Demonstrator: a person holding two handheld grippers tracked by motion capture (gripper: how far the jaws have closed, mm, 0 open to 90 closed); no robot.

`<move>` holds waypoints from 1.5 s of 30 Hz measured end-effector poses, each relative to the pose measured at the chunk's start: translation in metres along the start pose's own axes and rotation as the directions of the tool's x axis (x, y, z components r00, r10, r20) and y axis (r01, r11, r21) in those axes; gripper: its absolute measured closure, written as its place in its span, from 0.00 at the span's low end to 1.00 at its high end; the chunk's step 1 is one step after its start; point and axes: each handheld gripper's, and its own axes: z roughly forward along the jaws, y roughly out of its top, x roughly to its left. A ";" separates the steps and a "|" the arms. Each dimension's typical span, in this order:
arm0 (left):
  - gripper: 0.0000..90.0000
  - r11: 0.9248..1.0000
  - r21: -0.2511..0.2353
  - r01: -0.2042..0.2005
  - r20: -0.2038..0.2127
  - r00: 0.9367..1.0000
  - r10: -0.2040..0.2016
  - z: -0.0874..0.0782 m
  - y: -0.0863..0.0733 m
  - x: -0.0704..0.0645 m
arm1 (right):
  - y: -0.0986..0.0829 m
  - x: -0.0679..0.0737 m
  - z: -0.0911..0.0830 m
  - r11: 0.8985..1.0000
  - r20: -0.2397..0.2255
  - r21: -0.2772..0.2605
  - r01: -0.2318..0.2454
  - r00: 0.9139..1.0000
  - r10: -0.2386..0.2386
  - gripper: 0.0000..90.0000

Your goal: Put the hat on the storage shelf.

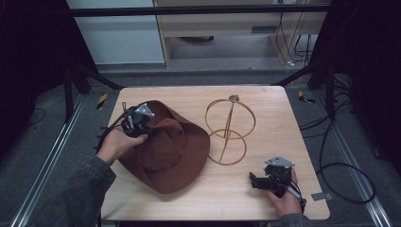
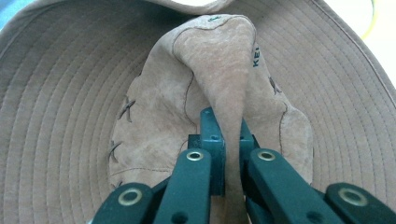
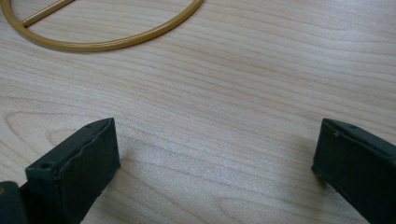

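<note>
Left tool (image 2: 229,135) pinches a fold of the hat's (image 1: 172,151) crown, brim spread around it; right tool (image 3: 215,163) gapes wide over bare desk (image 1: 265,118), wire stand (image 1: 229,130) just ahead.

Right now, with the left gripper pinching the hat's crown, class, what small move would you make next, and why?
Probably lift the hat a little off the table. The left gripper is already shut on a fold of the crown, and the gold wire stand waits upright beside the brim. The right gripper hangs open over bare wood, free to steady the brim.
</note>
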 end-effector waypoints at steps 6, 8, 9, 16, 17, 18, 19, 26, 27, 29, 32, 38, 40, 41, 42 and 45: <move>0.98 0.999 -0.043 0.001 -0.032 0.999 -0.003 -0.035 -0.010 0.002 | 0.000 0.000 0.000 1.000 0.000 0.000 0.000 1.000 0.000 0.01; 0.98 0.999 -0.053 0.007 -0.038 0.999 -0.009 -0.040 -0.011 0.001 | 0.000 0.000 0.000 1.000 0.001 0.000 0.000 1.000 0.000 0.01; 0.98 0.998 -0.065 0.005 -0.040 0.999 -0.007 -0.046 -0.011 0.001 | 0.000 0.000 0.000 1.000 0.001 0.000 0.000 1.000 0.000 0.01; 0.98 0.995 -0.096 -0.023 -0.064 0.998 0.017 -0.075 -0.007 -0.002 | 0.000 0.000 0.000 1.000 0.000 0.000 0.000 1.000 0.000 0.01; 0.98 0.994 -0.105 -0.032 -0.073 0.997 0.025 -0.083 -0.004 -0.003 | 0.000 0.000 0.000 1.000 0.000 0.000 0.000 1.000 0.000 0.01; 0.98 0.994 -0.105 -0.032 -0.073 0.997 0.025 -0.083 -0.004 -0.003 | 0.000 0.000 0.000 1.000 0.000 0.000 0.000 1.000 0.000 0.01; 0.98 0.993 -0.111 -0.040 -0.079 0.996 0.031 -0.091 -0.002 -0.004 | 0.000 0.000 0.000 1.000 0.001 0.000 0.000 1.000 0.000 0.01; 0.98 0.990 -0.130 -0.053 -0.094 0.995 0.041 -0.105 0.002 -0.006 | 0.000 0.000 0.000 1.000 0.001 0.000 0.000 1.000 0.000 0.01; 0.98 0.990 -0.135 -0.051 -0.093 0.995 0.039 -0.107 0.002 -0.006 | 0.000 0.000 0.000 1.000 0.000 0.000 0.000 1.000 0.000 0.01; 0.98 0.987 -0.152 -0.050 -0.096 0.995 0.035 -0.111 0.004 -0.007 | 0.000 0.000 0.000 1.000 0.001 0.001 0.000 1.000 0.000 0.01; 0.98 0.986 -0.157 -0.053 -0.103 0.994 0.037 -0.115 0.006 -0.007 | 0.000 0.000 0.000 1.000 0.000 0.000 0.000 1.000 0.000 0.01; 0.98 0.983 -0.173 -0.053 -0.108 0.994 0.034 -0.122 0.009 -0.007 | 0.000 0.000 0.000 1.000 -0.001 -0.002 0.001 1.000 -0.001 0.01; 0.98 0.982 -0.180 -0.049 -0.111 0.993 0.029 -0.124 0.010 -0.008 | 0.000 0.000 0.000 1.000 0.000 -0.003 0.001 1.000 -0.001 0.01; 0.98 0.982 -0.181 -0.050 -0.112 0.993 0.030 -0.125 0.011 -0.008 | -0.001 0.000 0.000 1.000 0.000 -0.003 0.001 1.000 -0.001 0.01; 0.98 0.982 -0.181 -0.050 -0.112 0.993 0.030 -0.125 0.011 -0.008 | -0.001 0.000 0.000 1.000 0.000 -0.003 0.001 1.000 -0.001 0.01; 0.98 0.981 -0.185 -0.055 -0.118 0.992 0.034 -0.127 0.014 -0.009 | -0.001 0.000 -0.001 1.000 -0.001 -0.004 0.000 1.000 0.000 0.01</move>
